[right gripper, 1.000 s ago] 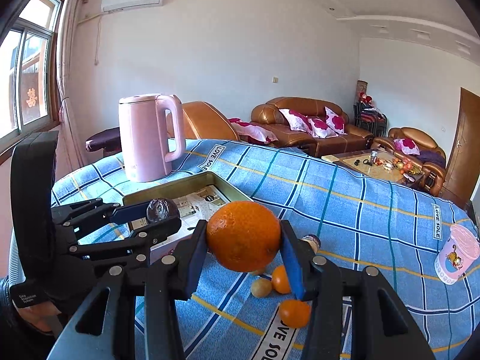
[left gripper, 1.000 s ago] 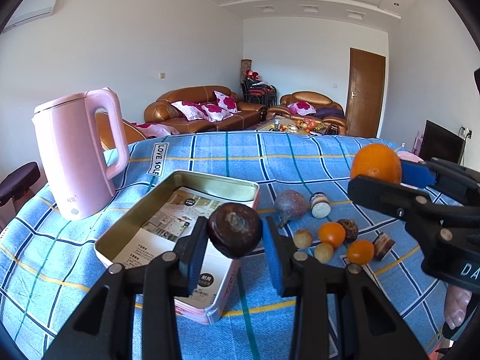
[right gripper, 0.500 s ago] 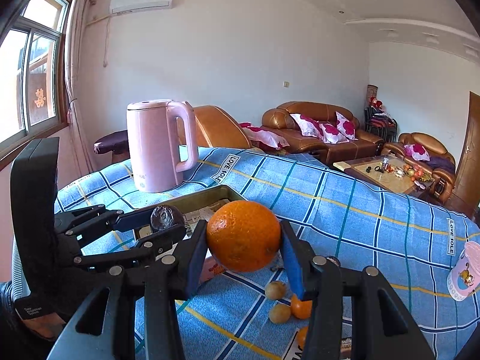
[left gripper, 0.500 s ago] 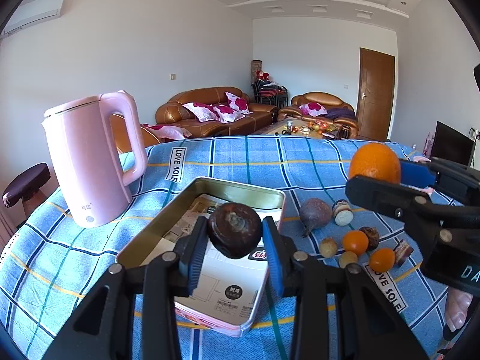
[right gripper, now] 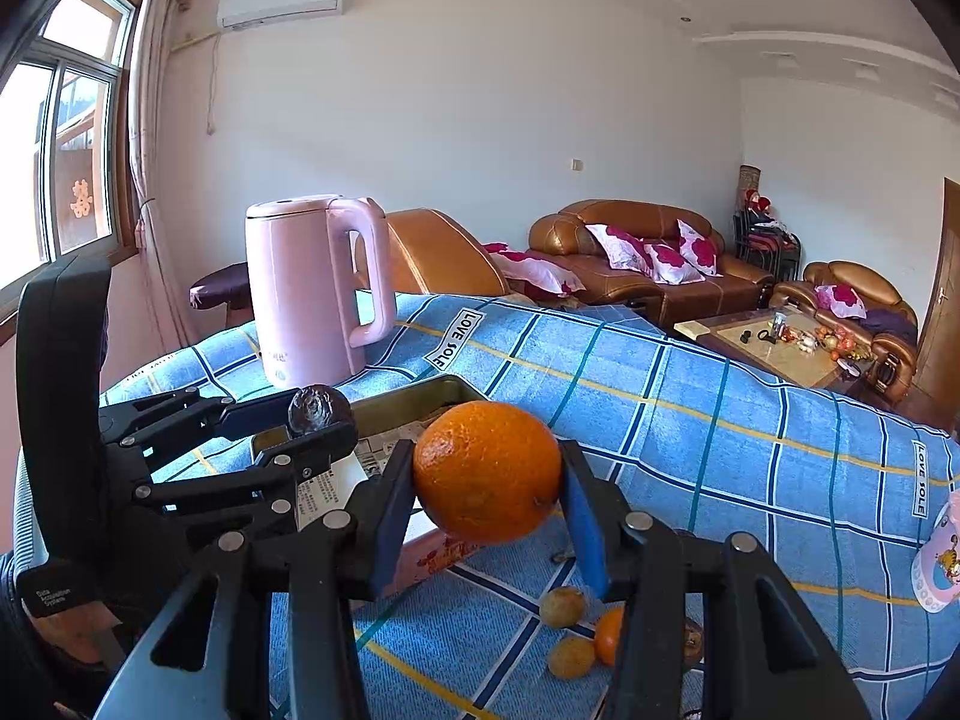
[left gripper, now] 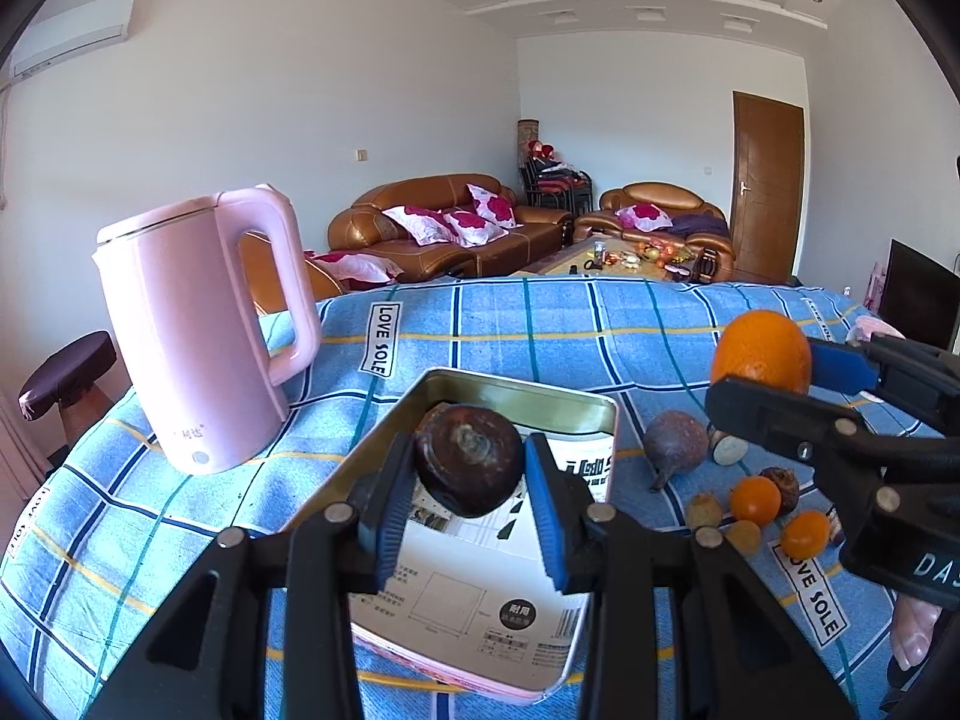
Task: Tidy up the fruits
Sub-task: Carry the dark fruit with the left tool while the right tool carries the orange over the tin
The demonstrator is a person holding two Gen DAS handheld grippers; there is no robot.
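A dark brown fruit [left gripper: 469, 461] is clamped between the narrowly parted jaws of the left gripper [left gripper: 471, 495] and is held above the open metal tin [left gripper: 591, 414]. An orange [right gripper: 487, 471] is gripped between the pads of the right gripper [right gripper: 489, 501], whose jaws are set slightly wider, near the tin's right edge. Further small fruits [left gripper: 755, 500] are scattered on the blue checked cloth [left gripper: 540, 324] to the right of the tin. A pink kettle [left gripper: 192, 330] is positioned at the far left.
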